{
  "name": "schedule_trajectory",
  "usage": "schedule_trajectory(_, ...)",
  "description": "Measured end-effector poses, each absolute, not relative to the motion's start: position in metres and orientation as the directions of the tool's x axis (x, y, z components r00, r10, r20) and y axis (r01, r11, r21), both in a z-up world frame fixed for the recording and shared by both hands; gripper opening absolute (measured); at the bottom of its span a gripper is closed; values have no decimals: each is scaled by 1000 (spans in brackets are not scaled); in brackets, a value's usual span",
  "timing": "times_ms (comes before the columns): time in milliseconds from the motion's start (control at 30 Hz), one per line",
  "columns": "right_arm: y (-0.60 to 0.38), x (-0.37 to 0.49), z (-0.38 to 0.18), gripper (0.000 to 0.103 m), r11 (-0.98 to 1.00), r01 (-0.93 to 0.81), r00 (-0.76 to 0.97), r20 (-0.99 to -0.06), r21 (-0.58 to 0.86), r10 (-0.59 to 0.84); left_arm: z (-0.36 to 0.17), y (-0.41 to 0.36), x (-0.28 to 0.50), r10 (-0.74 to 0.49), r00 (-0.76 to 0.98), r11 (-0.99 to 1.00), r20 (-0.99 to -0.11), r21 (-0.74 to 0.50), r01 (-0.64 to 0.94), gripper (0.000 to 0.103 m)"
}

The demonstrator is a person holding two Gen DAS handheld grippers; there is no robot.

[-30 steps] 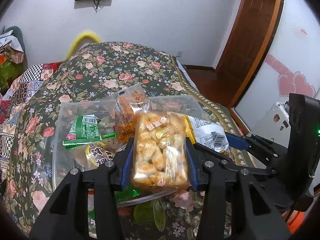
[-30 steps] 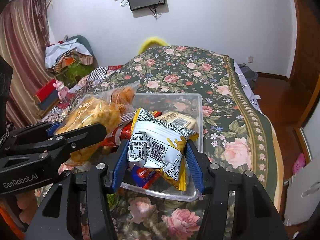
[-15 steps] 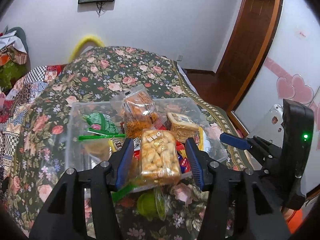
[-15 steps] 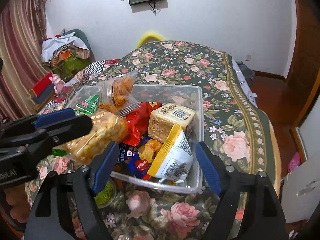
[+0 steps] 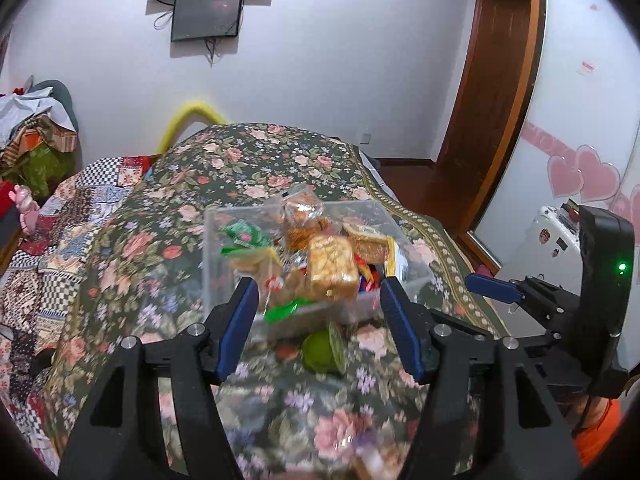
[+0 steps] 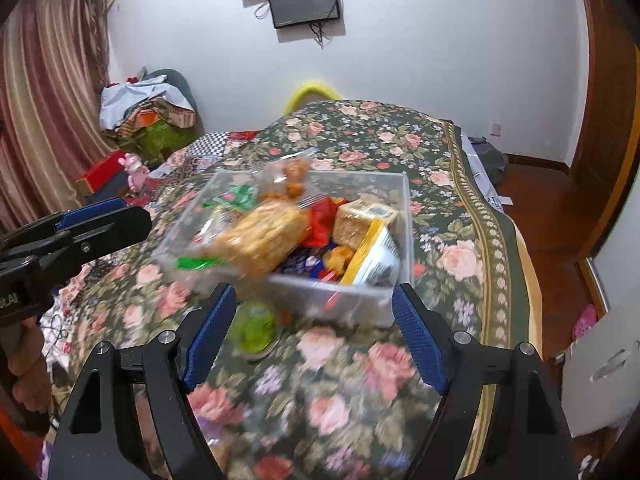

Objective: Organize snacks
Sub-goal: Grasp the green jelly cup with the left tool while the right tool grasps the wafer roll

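both tongs have just let go and backed off from the clear plastic bin (image 6: 360,304) on the bed (image 6: 460,184). a second ago the left tongs (image 5: 316,324) were clamped on the long pack of puffed rice crackers (image 6: 264,236), and the right tongs (image 6: 314,334) on the white and yellow chip bag (image 6: 376,256). now both packs lie in the bin: the cracker pack slants across the heap at the bin's near left, and the chip bag stands on edge against the near right wall. the left tongs' blue pads have just been opening and stand apart with nothing between them, only the bin seen beyond. the right tongs opened earlier in that second and also stand apart, with nothing held. both views are blurred low down, so the hands seem to be pulling back.

the bin also holds a green packet (image 6: 236,196), a clear bag of orange snacks (image 6: 288,176), a square tan cake pack (image 6: 360,220) and red wrappers (image 6: 324,220). judging by this, two more snacks are filed and the bin is nearly full.

one thing is left outside: a green jelly cup (image 6: 256,328) lies on its side on the bedspread, just in front of the bin's near wall. it looks like the likely next pick, and being round and smooth it may roll or slip from the pads.
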State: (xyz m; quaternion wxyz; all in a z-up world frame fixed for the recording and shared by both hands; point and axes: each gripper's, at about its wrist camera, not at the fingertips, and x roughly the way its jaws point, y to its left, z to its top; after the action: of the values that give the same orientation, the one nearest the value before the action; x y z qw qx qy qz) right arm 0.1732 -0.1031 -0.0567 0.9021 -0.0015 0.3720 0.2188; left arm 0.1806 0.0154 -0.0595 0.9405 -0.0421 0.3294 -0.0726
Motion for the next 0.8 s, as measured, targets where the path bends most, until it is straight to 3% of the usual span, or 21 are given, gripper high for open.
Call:
schedule_trajectory(300, -89, 131, -72, 78, 893, -412, 577, -706, 183, 411, -84, 28, 130, -144, 739, 989, -658, -116, 89, 72)
schedule_trajectory(800, -50, 106, -145, 78, 863, -443, 379, -821, 244, 427, -146, 41, 112, -125, 627, 992, -769, -118, 53, 72)
